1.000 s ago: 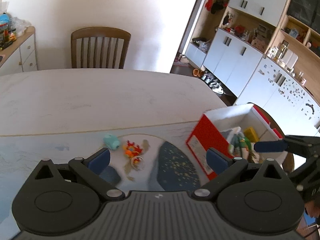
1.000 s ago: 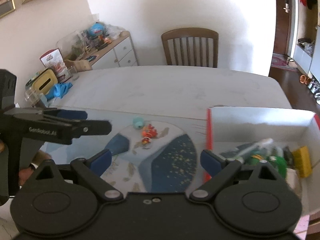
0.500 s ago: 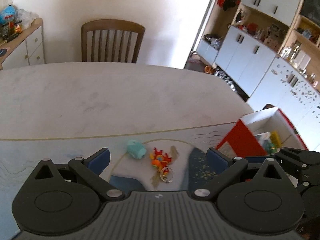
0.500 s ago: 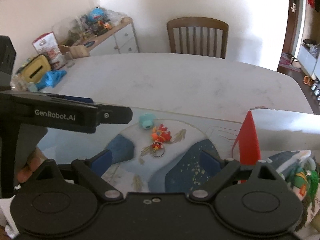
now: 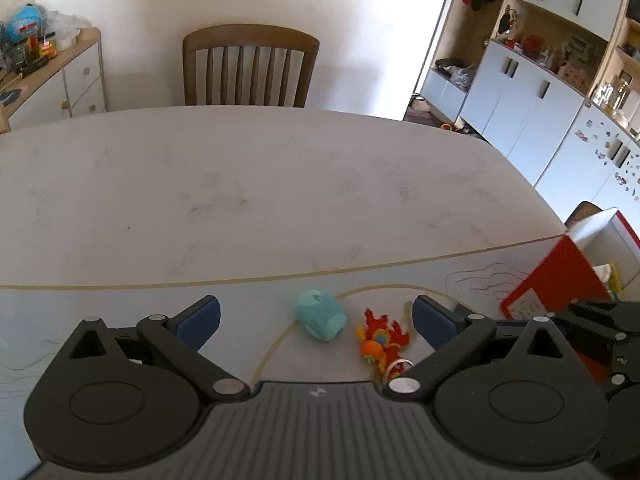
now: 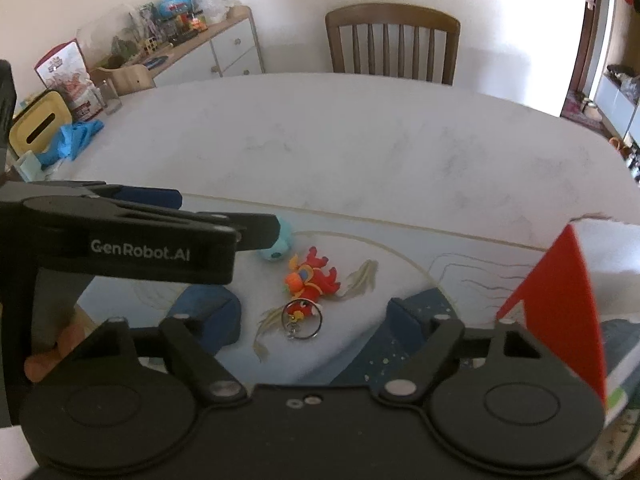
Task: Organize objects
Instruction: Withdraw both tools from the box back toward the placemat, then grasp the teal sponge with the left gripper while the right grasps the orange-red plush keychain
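On the left, the left gripper (image 5: 316, 316) hangs over the printed mat (image 5: 120, 304) with its jaws spread wide and nothing between the pads; the teal toy (image 5: 321, 314) lies on the mat just ahead of it, roughly between the two fingers but not touched. Just to the right of the teal toy lies the red and orange keychain figure (image 6: 310, 278), its metal ring (image 6: 301, 319) pointing toward the cameras. The right gripper (image 6: 314, 320) is lowered over that figure with the ring lying between its pads; its jaws have just been closing, yet they are released and clear of the figure on both sides. Farthest right stands the red and white box (image 6: 560, 300), open at the top, at the edge of the surface (image 6: 360, 140), with some things already inside it.

The step in hand looks like the approach to pick up the last loose toys for the box. The next move calls for each gripper to drop further until its pads straddle its toy, then close. The ring is thin and flat, so gripping the figure's body seems the safer hold.
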A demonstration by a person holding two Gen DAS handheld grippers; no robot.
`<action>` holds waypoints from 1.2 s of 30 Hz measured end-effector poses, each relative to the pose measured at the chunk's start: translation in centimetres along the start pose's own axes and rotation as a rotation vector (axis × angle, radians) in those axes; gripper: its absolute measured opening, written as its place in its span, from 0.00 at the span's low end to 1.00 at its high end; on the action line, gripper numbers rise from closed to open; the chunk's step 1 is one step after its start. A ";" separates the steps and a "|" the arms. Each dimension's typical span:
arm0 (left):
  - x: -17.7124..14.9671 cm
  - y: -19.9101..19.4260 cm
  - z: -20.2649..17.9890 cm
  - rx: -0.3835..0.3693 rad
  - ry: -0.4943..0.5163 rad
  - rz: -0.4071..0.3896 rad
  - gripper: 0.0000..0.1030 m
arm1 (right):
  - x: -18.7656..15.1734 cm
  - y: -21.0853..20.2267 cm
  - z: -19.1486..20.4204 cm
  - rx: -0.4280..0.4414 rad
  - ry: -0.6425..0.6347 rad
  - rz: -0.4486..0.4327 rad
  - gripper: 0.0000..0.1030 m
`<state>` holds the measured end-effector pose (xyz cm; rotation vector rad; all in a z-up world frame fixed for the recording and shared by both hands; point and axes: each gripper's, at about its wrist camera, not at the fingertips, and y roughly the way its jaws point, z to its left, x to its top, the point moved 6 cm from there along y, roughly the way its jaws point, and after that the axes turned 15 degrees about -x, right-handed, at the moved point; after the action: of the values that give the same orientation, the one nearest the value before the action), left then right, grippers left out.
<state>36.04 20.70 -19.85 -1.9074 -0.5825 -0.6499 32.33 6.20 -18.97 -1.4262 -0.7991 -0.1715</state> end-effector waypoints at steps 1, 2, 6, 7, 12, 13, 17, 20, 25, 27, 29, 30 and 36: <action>-0.1 0.3 0.2 0.005 -0.003 0.004 1.00 | 0.0 0.4 0.0 -0.005 0.001 0.005 0.75; 0.0 0.6 0.4 0.008 -0.005 0.007 1.00 | 0.1 0.8 0.1 -0.013 0.002 0.007 0.74; -0.1 1.4 1.0 0.021 -0.014 0.017 0.99 | 0.3 2.0 0.1 -0.021 0.009 0.020 0.72; -0.1 1.6 1.1 0.023 -0.015 0.015 0.99 | 0.4 2.3 0.1 -0.023 0.006 0.023 0.71; -0.4 2.2 1.0 0.004 0.003 0.009 0.95 | 0.7 3.2 0.8 -0.012 -0.019 0.027 0.70; -0.4 2.3 1.0 0.002 0.010 0.013 0.88 | 0.7 3.3 1.0 -0.011 -0.022 0.027 0.68; -1.1 3.0 0.9 -0.023 0.012 0.039 0.68 | 0.6 3.8 1.3 -0.011 -0.036 0.030 0.61; -1.2 3.2 0.8 -0.029 0.017 0.044 0.65 | 0.4 4.1 1.5 -0.011 -0.051 0.039 0.56; -1.2 3.6 0.8 -0.053 0.014 0.052 0.51 | 0.4 4.2 1.5 -0.008 -0.055 0.038 0.53; -1.4 3.9 0.7 -0.056 0.011 0.059 0.45 | 0.4 4.3 1.6 -0.011 -0.060 0.034 0.49; -1.5 3.9 0.8 -0.060 0.004 0.062 0.42 | 0.4 4.3 1.5 -0.014 -0.065 0.030 0.43; -1.5 4.0 0.8 -0.061 0.003 0.064 0.41 | 0.4 4.3 1.6 -0.013 -0.067 0.028 0.41; -1.4 4.0 0.5 -0.072 0.006 0.060 0.34 | 0.4 4.2 1.6 -0.023 -0.073 0.021 0.35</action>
<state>37.68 19.46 -23.63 -1.9810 -0.5022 -0.6456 34.37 8.62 -22.26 -1.4684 -0.8444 -0.1130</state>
